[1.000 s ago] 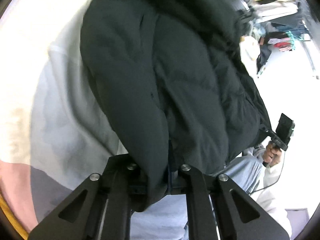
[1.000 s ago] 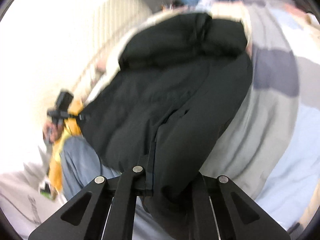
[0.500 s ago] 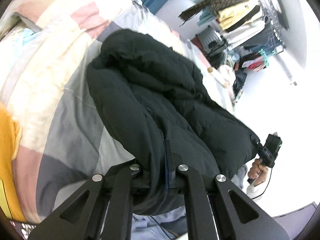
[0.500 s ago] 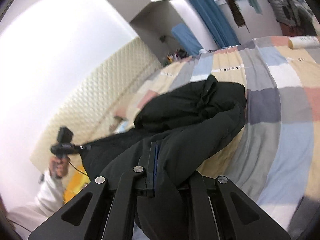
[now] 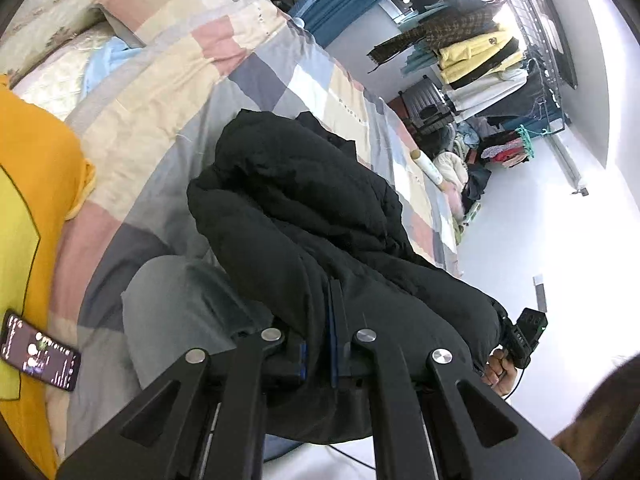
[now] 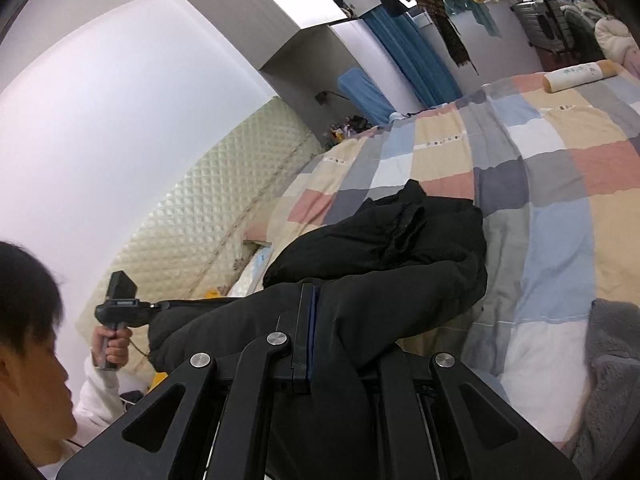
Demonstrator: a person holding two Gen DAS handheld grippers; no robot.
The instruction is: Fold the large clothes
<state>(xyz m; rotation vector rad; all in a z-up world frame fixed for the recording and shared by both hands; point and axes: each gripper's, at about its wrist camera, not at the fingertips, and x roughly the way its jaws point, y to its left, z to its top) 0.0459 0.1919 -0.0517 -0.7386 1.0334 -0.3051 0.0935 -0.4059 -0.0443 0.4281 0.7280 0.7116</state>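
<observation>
Between both tongs (image 5: 320, 344), jacket (image 5: 304, 216) hiding fingertips

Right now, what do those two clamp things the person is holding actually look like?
Both the left gripper and the right gripper are matte black, with angular arms, triangular cut-outs, round silver bolts and thin blue finger pads. A thin cable hangs under the handle; the sleeve is white.

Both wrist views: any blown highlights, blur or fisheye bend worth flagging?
Left wrist view: sharp, wall and floor at right blown to white, black jacket keeps fold detail, checked quilt bends with the fisheye. Right wrist view: sharp, wall at left evenly bright, not clipped; the jacket's far folds crush to black.
</observation>
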